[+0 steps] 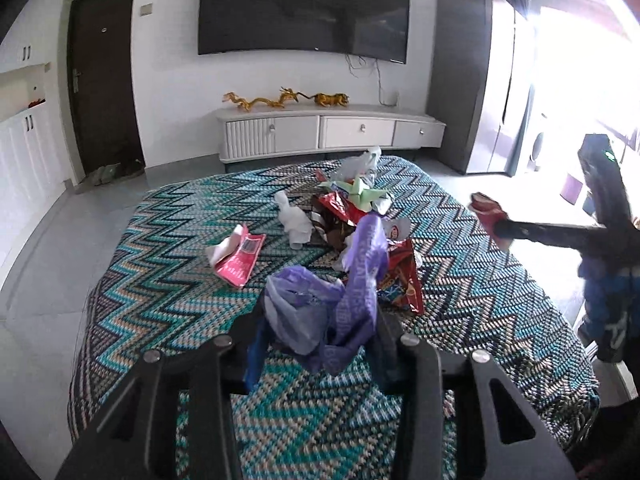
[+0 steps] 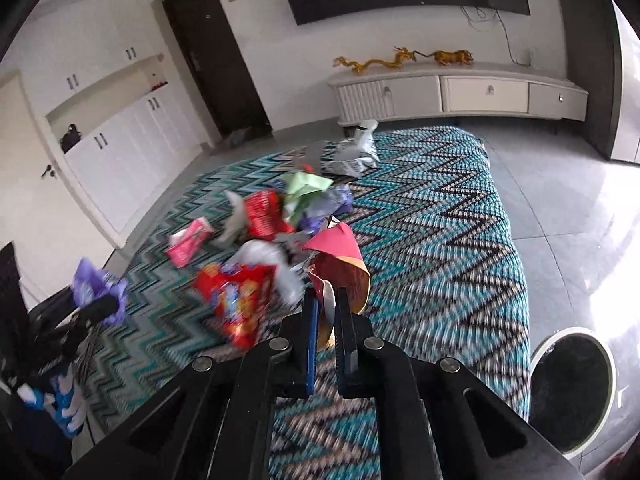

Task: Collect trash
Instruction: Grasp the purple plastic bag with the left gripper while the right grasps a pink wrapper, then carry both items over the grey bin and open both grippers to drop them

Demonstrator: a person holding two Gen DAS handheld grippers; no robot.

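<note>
Trash lies heaped mid-way along a tabletop (image 1: 460, 264) draped in a teal zigzag-knit cloth: a pink foil wrapper (image 1: 236, 258), crumpled white tissue (image 1: 294, 220) and a red printed snack bag (image 1: 400, 280) remain loose. At left, the left gripper (image 1: 316, 336) is clamped on a crumpled purple plastic bag (image 1: 320, 304), lifted clear of the cloth. At right, the right gripper (image 2: 326, 312) is pinched tight on a folded red-and-orange paper piece (image 2: 340, 272). A round black bin with a white rim (image 2: 572, 392) stands just beside the tabletop's edge; both catches are best carried over its mouth before either grip loosens, lest light scraps flutter aside.
</note>
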